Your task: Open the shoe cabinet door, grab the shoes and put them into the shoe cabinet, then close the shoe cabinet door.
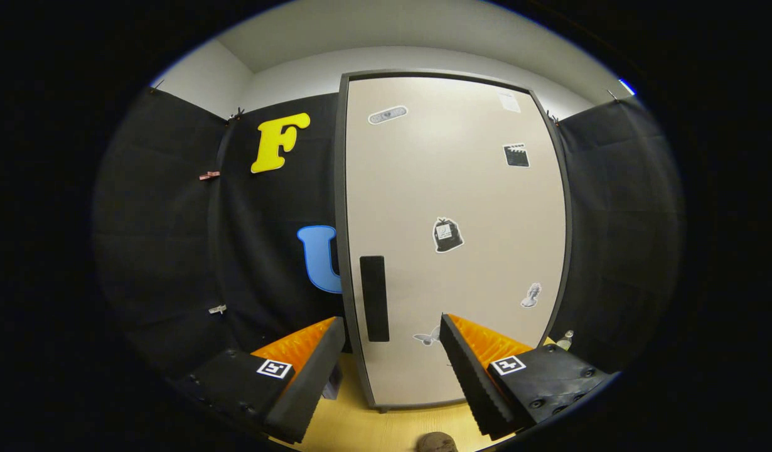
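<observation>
1. Straight ahead of the gripper (391, 358): the shoe cabinet (455, 238), door (461, 207) shut, standing upright on a pale wood floor (361, 427). Its long axis is vertical.
2. Gripper state: fingers spread wide, nothing between them, touching nothing. The door's lower part shows through the gap.
3. Key relation: the dark vertical handle (374, 298) sits near the door's left edge, low on the panel. It lies beyond the fingertips, just right of the left finger (310, 358) and well left of the right finger (480, 364). So the left finger is the nearer one. My read: the next move needs the gripper pushed forward and shifted slightly left so the handle ends up between the fingers.
4. Handle axis runs up-down and the finger gap runs left-right, so the orientation already looks right for a pinch. That's a judgement; the fisheye bends everything.
5. Hinge side: can't tell for certain. With the handle on the left, likely hinged on the right, swinging out toward the gripper.
6. Shoes: a rounded brown thing (436, 442) on the floor, below the fingers and cut off. Could be a shoe toe; too little of it shows to say.
7. Hard to make out:
   - small bottle-like item (566, 339) by the cabinet's right base, partly behind the right finger
   - something grey (331, 383) by the left finger, mostly hidden
   - stickers (447, 235) on the door, irrelevant to the grab
8. Whether the handle is a bar or a recess: unclear from here.
</observation>
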{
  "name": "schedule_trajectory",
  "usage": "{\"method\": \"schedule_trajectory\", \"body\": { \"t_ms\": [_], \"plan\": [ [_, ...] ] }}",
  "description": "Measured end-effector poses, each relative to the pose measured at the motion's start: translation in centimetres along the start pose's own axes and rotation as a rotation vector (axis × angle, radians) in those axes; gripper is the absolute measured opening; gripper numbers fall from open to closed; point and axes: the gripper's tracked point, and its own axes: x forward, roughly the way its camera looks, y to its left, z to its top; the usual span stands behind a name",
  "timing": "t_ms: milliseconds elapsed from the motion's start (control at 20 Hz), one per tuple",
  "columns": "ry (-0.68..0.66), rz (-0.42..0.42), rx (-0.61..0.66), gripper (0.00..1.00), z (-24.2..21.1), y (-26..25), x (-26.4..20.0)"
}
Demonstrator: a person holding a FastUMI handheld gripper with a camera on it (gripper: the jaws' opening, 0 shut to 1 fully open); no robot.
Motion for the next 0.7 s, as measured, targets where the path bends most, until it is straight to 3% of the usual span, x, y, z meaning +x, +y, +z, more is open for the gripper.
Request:
{"method": "schedule_trajectory", "body": {
  "t_ms": [700],
  "plan": [
    [0.025, -0.066, -0.005, 0.95, -1.4, 1.6, 9.9]
  ]
}}
